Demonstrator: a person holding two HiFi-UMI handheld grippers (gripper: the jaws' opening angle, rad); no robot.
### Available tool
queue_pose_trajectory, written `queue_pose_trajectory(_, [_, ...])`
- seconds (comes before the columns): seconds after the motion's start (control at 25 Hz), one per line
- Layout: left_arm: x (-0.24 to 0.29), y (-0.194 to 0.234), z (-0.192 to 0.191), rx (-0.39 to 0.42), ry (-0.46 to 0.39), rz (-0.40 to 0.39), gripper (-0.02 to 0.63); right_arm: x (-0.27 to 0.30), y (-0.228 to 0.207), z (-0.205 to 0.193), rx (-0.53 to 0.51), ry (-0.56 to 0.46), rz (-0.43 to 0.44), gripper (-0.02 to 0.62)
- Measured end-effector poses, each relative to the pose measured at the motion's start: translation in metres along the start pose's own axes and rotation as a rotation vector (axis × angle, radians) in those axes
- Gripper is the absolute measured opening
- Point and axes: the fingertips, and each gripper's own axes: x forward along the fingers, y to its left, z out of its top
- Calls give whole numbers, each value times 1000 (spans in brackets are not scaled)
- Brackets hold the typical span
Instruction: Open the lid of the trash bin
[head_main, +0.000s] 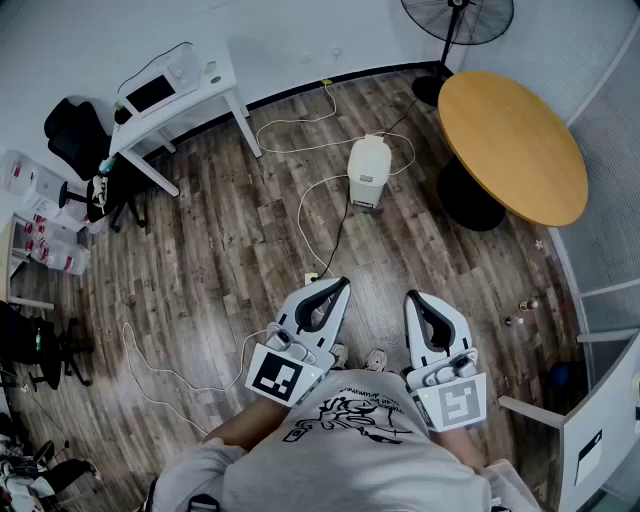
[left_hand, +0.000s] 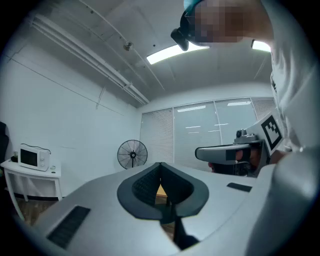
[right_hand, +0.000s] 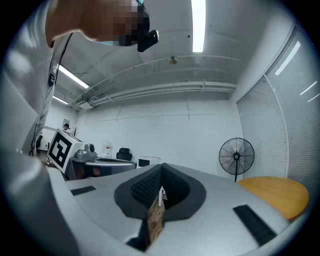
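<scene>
Both clenched empty, grey left gripper (head_main: 342, 284), right gripper (head_main: 410, 297), rounded white trash bin (head_main: 368, 172), wood-plank floor (head_main: 230, 250).

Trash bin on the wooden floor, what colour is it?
Cream white; the small rounded plastic trash bin shows best in the head view.

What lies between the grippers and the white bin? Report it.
Head view: wooden floor crossed by a dark cable and a white cable lies between the trash bin, the left gripper and the right gripper.
</scene>
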Motion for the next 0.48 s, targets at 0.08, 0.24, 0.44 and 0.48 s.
queue_pose_trajectory(0.08, [-3,5,3,6,-18,0,15,3,3,1,-3,-1,-4,5])
queue_pose_trajectory(0.24, [-12,18,4,12,-30,9,15,8,6,-1,-2,5,-31,5])
queue_pose_trajectory(0.44, [-31,45,7,8,-37,41,15,14,12,0,2,1,-86,6])
queue_pose_trajectory(0.48, [-34,50,8,4,-41,46,15,16,14,0,4,2,-94,6])
